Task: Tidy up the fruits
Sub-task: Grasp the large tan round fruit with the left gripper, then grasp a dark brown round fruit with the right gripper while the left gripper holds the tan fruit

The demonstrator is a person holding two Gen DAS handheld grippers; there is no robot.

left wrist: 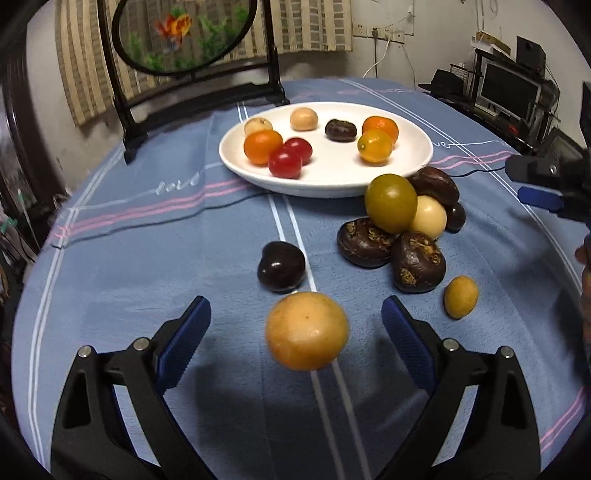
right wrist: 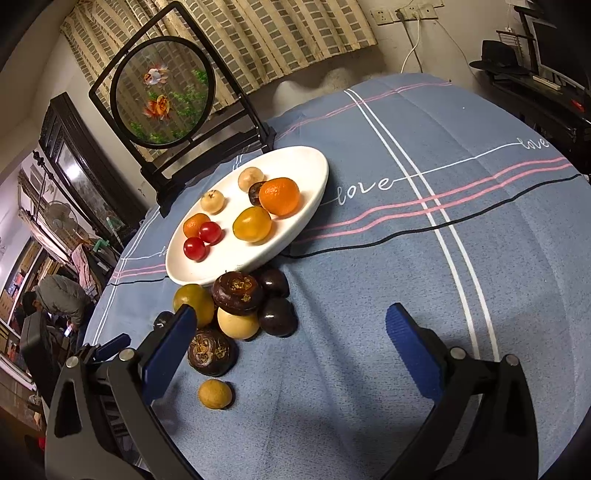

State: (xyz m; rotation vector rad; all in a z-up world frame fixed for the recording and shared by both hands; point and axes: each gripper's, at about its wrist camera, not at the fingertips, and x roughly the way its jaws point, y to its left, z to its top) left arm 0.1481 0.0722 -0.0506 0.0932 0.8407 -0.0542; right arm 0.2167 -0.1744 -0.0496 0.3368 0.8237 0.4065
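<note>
Left gripper (left wrist: pixel 295 332) spread wide, pointing down at the blue striped cloth (left wrist: pixel 147 266). A tan round fruit (left wrist: pixel 306 330) sits between its fingers, clear of both blue pads (left wrist: pixel 184 343); gaps show on each side. Whether the fruit rests on the cloth cannot be told.

Just beyond it, a dark plum-like fruit (left wrist: pixel 281 266) lies alone on the cloth, on the white double stripe.

To the right, a pile just beside the plate's near rim: a green-yellow fruit (left wrist: pixel 390 203) on top, a cream ball (left wrist: pixel 430 217) touching it, two rough brown water chestnuts (left wrist: pixel 365 242) in front, more dark pieces behind. A small yellow-brown fruit (left wrist: pixel 461 297) lies apart from the pile, nearer the camera.

White plate (left wrist: pixel 332 177) toward the far side of the cloth, before a black-framed goldfish screen (left wrist: pixel 184 33). On it: two red cherry tomatoes (left wrist: pixel 284 163) touching each other and an orange fruit (left wrist: pixel 262 147); two pale fruits behind; one dark fruit; an orange and a yellow fruit at the right.

Right gripper (right wrist: pixel 291 350) also spread, nothing between its fingers, over bare cloth. Its left finger (right wrist: pixel 170 343) overlaps the pile in view; contact cannot be told. In the left view this gripper shows at the cloth's right edge.
</note>
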